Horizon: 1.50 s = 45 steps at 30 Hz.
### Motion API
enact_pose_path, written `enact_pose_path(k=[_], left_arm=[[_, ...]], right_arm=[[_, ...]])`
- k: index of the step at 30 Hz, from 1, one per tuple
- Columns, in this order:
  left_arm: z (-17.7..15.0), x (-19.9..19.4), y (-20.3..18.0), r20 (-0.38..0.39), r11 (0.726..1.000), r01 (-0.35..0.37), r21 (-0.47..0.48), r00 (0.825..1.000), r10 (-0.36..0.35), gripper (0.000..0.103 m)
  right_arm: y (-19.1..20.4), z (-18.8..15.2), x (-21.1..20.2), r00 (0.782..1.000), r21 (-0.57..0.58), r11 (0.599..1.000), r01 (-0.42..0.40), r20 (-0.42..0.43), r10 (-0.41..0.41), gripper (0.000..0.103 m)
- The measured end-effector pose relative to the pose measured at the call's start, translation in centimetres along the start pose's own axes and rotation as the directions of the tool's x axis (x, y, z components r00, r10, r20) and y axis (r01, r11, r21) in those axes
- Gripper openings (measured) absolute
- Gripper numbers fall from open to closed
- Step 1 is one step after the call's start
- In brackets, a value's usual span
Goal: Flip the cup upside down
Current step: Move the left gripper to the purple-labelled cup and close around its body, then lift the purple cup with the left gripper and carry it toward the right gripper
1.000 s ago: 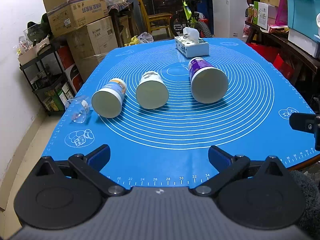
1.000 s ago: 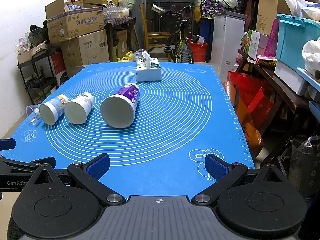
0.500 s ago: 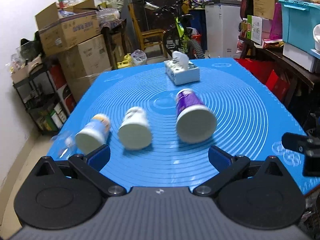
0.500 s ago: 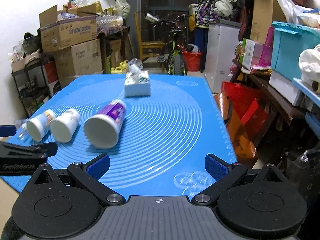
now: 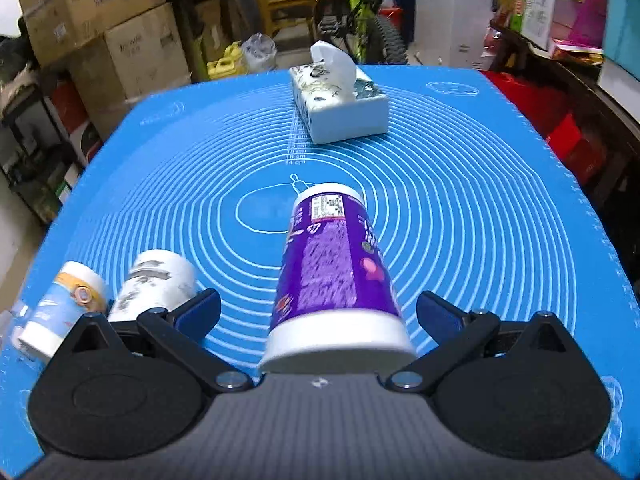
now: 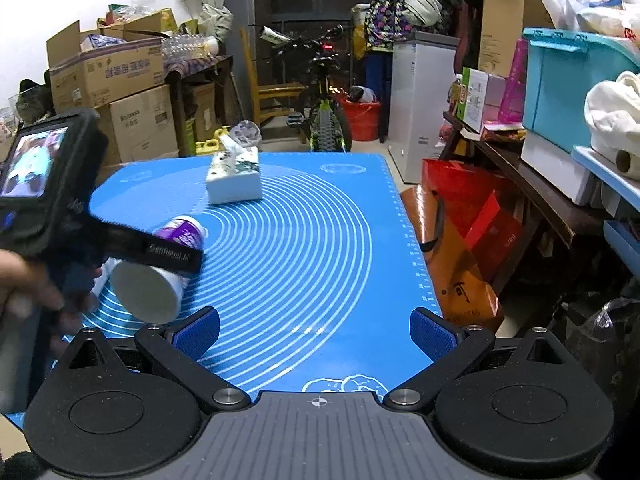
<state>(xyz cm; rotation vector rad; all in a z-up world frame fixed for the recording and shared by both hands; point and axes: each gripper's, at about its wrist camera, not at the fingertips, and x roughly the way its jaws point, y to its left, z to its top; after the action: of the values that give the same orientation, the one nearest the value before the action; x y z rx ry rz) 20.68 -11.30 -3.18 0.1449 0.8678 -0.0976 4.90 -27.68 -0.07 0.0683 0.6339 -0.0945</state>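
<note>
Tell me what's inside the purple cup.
Nothing visible: the purple cup lies on its side on the blue mat, its wide end covered by a flat white surface. The contents are hidden.

Blue mat (image 5: 460,208) bearing lying cups (image 5: 336,276), tissue box (image 5: 344,108)

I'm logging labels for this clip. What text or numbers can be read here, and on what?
"GenRobot.AI": left gripper, on its side, partly blurred.
"14 cm": blue mat, on its centre scale.
Purple cup: barcode and print too blurred.
Cardboard boxes: print too small to read.
</note>
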Motion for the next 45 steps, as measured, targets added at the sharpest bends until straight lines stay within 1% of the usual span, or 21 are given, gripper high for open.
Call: enact_pose_path(k=[3,5,6,7,8,9,12,15,18,22,25,28,30,32,37,38,39,41,45], left_arm=[[0.3,0.9,-0.1,-0.021,1.000,0.018,-0.021,1.000,-0.018,0.103],[0.7,2.2,-0.4,-0.073,0.999,0.028,-0.017,0.997,-0.029,0.102],[0.8,2.7,-0.4,-0.096,0.999,0.032,-0.020,0.995,-0.034,0.096],[0.9,2.9,-0.4,-0.112,0.999,0.038,-0.031,0.993,-0.041,0.089],[0.8,3.2,-0.3,-0.127,0.998,0.046,-0.041,0.991,-0.051,0.077],[0.8,3.4,-0.2,-0.139,0.998,0.039,-0.047,0.989,-0.045,0.075],[0.6,2.9,0.2,-0.137,0.996,0.064,-0.059,0.988,-0.072,0.074],[0.2,1.6,0.3,-0.132,0.995,0.076,-0.058,0.988,-0.083,0.073],[-0.8,-1.0,0.4,-0.116,0.994,0.099,-0.035,0.988,-0.103,0.073],[-3.2,-4.1,0.3,-0.121,0.987,0.161,-0.009,0.980,-0.161,0.073],[-5.3,-5.5,-0.2,-0.118,0.985,0.172,0.024,0.979,-0.168,0.073],[-7.0,-5.6,-0.8,-0.118,0.986,0.162,0.034,0.981,-0.157,0.074],[-7.8,-4.9,-0.9,-0.136,0.988,0.152,0.023,0.980,-0.147,0.074],[-8.1,-4.5,-0.9,-0.146,0.989,0.151,0.006,0.978,-0.148,0.074],[-8.1,-4.9,-1.0,-0.132,0.989,0.148,0.026,0.981,-0.144,0.075],[-8.1,-5.0,-1.1,-0.125,0.989,0.145,0.031,0.982,-0.140,0.076],[-8.2,-5.1,-1.2,-0.118,0.989,0.140,0.036,0.984,-0.135,0.081],[-8.1,-5.2,-1.1,-0.108,0.990,0.134,0.035,0.986,-0.129,0.088],[-8.2,-5.4,-1.1,-0.102,0.990,0.138,0.035,0.986,-0.134,0.089]], right_arm=[[-0.7,-0.1,0.5,1.000,0.006,1.000,0.014,-0.011,-0.013,0.101],[-1.0,-0.2,0.7,1.000,0.014,1.000,0.020,-0.015,-0.020,0.101],[-1.1,-0.3,0.7,1.000,0.018,1.000,0.022,-0.014,-0.022,0.101],[-1.2,-0.3,0.7,1.000,0.021,1.000,0.022,-0.013,-0.022,0.101],[-1.2,-0.3,0.7,1.000,0.023,0.999,0.022,-0.013,-0.022,0.101],[-1.3,-0.3,0.7,1.000,0.022,0.999,0.023,-0.013,-0.023,0.101],[-1.3,-0.4,0.6,1.000,0.018,1.000,0.025,-0.013,-0.025,0.101],[-1.2,-0.4,0.4,1.000,0.024,0.999,0.025,-0.010,-0.024,0.101],[-1.3,-0.5,0.0,1.000,0.028,0.999,0.022,-0.007,-0.022,0.101],[-1.6,-1.1,-0.3,1.000,0.035,0.999,0.024,-0.016,-0.024,0.101],[-1.8,-1.7,-0.5,0.999,0.044,0.999,0.027,-0.030,-0.025,0.101],[-1.8,-2.4,-0.5,0.999,0.045,0.999,0.030,-0.044,-0.028,0.101],[-1.7,-2.6,-0.5,0.998,0.042,0.999,0.031,-0.054,-0.029,0.101],[-1.8,-2.8,-0.3,0.997,0.037,0.999,0.035,-0.063,-0.033,0.101],[-2.1,-2.8,0.2,0.996,0.043,0.998,0.045,-0.081,-0.041,0.101],[-2.1,-2.8,0.2,0.996,0.043,0.998,0.045,-0.082,-0.041,0.101],[-2.0,-2.9,0.2,0.996,0.042,0.998,0.046,-0.083,-0.042,0.101],[-1.9,-3.0,0.3,0.995,0.039,0.998,0.046,-0.086,-0.043,0.101],[-1.9,-2.9,0.2,0.995,0.039,0.998,0.044,-0.086,-0.041,0.101]])
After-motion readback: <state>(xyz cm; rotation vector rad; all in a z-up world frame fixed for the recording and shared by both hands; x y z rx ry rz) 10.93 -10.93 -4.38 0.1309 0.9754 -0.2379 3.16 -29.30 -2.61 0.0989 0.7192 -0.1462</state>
